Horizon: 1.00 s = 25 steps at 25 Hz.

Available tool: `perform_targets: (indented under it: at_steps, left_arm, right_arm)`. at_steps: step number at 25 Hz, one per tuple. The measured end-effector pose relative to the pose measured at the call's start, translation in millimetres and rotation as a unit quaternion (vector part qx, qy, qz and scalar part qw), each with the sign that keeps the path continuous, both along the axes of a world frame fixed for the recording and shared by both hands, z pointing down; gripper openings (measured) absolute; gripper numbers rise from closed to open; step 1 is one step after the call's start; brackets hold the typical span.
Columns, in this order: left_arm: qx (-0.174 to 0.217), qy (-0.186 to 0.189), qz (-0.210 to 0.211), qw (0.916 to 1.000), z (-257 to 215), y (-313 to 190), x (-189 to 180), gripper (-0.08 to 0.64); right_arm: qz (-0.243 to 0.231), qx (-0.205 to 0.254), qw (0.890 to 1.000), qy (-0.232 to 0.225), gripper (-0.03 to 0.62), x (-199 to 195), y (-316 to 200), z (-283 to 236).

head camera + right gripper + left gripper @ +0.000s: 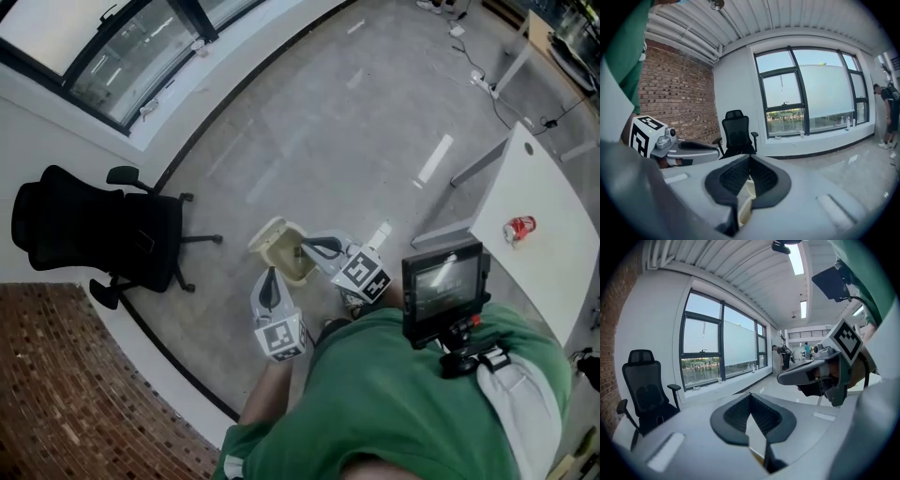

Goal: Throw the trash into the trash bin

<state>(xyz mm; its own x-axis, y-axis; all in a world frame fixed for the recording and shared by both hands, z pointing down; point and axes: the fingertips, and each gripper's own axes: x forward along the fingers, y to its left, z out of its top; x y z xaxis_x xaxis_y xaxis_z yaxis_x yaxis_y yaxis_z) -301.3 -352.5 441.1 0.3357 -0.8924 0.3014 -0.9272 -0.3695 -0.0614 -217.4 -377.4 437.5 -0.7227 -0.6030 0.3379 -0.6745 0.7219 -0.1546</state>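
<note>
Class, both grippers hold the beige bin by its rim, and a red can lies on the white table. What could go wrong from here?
1. The left gripper and right gripper each pinch only a thin edge of the beige bin; it could slip or tip.
2. If the grippers drift apart or twist, the rim may bend or pull free.
3. The red can lies apart on the white table; carrying the bin over could knock the table edge.

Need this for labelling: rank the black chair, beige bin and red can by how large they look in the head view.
1. black chair
2. beige bin, held nearer the camera, which may enlarge it
3. red can
</note>
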Motion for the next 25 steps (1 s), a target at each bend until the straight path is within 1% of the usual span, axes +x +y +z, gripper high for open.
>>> perform_targets:
  at_steps: [4, 9, 13, 17, 20, 25]
  left_arm:
    - [0.029, 0.014, 0.005, 0.9995, -27, 21, -7, 0.006]
    - [0.044, 0.030, 0.008, 0.9985, -40, 50, -22, 0.006]
    - [0.052, 0.044, 0.018, 0.9975, -53, 67, -23, 0.006]
    - [0.070, 0.046, 0.025, 0.9962, -70, 81, -24, 0.006]
    - [0.072, 0.059, 0.025, 0.9953, -72, 91, -23, 0.005]
    - [0.061, 0.076, 0.039, 0.9945, -70, 107, -12, 0.006]
  right_arm:
    - [0.001, 0.018, 1.000, -0.005, 0.003, -14, 23, -24]
    - [0.006, 0.032, 0.999, -0.011, 0.003, -22, 58, -45]
    - [0.008, 0.035, 0.999, -0.013, 0.003, -22, 81, -54]
    - [0.006, 0.036, 0.999, -0.015, 0.003, -27, 102, -60]
    - [0.003, 0.034, 0.999, -0.018, 0.003, -32, 116, -63]
    - [0.012, 0.027, 0.999, -0.026, 0.003, -31, 131, -66]
